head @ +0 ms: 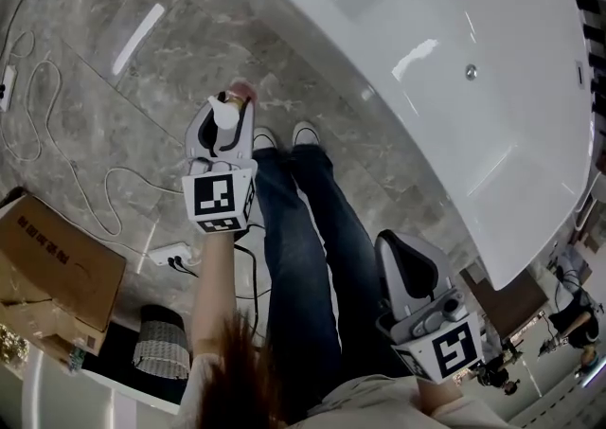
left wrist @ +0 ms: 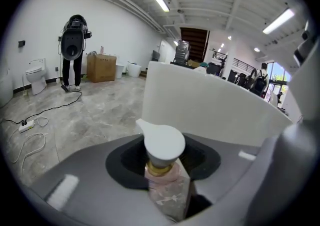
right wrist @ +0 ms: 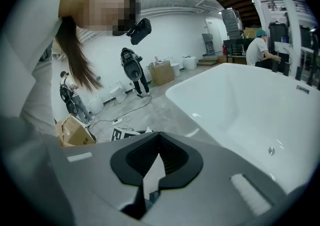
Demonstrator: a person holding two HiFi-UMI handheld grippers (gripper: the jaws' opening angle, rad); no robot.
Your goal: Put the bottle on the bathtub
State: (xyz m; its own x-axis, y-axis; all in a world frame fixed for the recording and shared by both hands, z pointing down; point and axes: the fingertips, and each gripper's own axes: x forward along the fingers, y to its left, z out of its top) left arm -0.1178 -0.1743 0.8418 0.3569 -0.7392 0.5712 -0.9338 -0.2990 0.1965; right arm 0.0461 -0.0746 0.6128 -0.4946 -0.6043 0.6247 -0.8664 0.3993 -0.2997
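Insp. note. L gripper [head: 229, 110] is clamped on the bottle [left wrist: 166, 180]: pink body between both jaws, white pump cap w/ gold collar standing clear of them, roughly upright. Bottle is in the air over the grey marble floor [head: 142, 86], just above the person's shoes [head: 280, 137], beside the bathtub [head: 530, 134] but apart from it. Tub's white outer wall fills the L gripper view behind the cap. R gripper [right wrist: 159, 139] is closed, tips meeting, nothing between the jaws; it is low by the tub's near end.
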